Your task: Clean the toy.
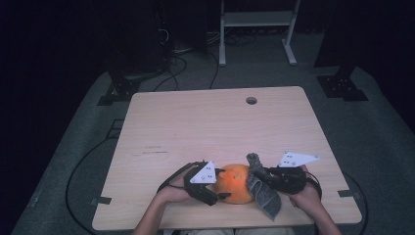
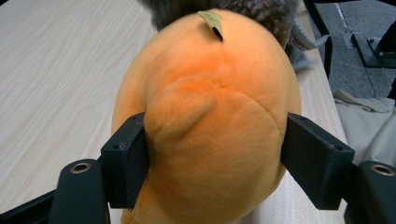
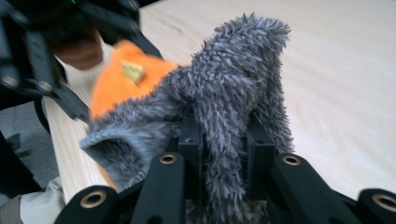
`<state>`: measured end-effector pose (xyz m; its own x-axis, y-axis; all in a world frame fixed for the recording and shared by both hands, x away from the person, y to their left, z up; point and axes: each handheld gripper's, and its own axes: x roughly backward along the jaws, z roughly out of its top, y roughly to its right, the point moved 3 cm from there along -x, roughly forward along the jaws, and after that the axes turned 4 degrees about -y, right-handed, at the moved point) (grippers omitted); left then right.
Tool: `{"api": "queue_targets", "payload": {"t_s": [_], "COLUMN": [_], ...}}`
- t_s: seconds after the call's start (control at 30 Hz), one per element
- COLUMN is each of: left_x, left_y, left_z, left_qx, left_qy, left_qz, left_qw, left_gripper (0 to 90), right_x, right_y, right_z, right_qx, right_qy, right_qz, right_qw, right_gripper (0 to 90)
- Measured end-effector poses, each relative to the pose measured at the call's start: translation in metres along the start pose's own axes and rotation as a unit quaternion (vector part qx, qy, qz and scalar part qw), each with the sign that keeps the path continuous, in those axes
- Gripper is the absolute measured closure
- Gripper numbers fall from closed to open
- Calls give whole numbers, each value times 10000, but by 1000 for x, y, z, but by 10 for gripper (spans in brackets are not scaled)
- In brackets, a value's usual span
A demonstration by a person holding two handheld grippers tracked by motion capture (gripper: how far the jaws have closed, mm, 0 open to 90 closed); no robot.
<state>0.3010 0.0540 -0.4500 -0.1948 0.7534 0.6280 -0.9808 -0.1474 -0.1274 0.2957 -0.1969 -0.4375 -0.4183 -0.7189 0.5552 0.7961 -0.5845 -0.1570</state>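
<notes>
Keep the left fingers squeezing the orange plush while the right fingers, clamped on the grey cloth, wipe gently.

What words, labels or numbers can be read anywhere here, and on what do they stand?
None can be read.
Small tan tag on the orange plush toy: no legible print.
Faint dark marks on the table: too small to read.
Dots on the grey plates are no text.
</notes>
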Motion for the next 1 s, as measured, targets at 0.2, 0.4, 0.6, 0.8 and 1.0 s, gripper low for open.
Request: {"api": "queue_targets", "payload": {"t_s": [0.2, 0.4, 0.6, 0.8, 1.0], "left_x": [1, 4, 4, 5, 4], "left_y": [-1, -4, -5, -7, -7], "left_z": [-1, -6, -7, -9, -9], "left_qx": [66, 154, 198, 263, 285], "left_qy": [-7, -66, -66, -40, -27], "left_qz": [-40, -81, -93, -87, -92], "left_qw": [10000, 9998, 9997, 9996, 9995], "left_gripper": [278, 277, 277, 277, 273], "right_x": [-2, 2, -5, -4, 10], "right_y": [10, 20, 13, 20, 2], "right_z": [-11, -19, -17, -22, -2], "right_qx": [-175, -264, -149, -223, -28], "right_qy": [-151, -328, -337, -529, 91], "right_qz": [-65, -351, -237, -427, -116], "right_qw": [9997, 9985, 9990, 9974, 9999], "right_gripper": [728, 731, 731, 731, 730]}}
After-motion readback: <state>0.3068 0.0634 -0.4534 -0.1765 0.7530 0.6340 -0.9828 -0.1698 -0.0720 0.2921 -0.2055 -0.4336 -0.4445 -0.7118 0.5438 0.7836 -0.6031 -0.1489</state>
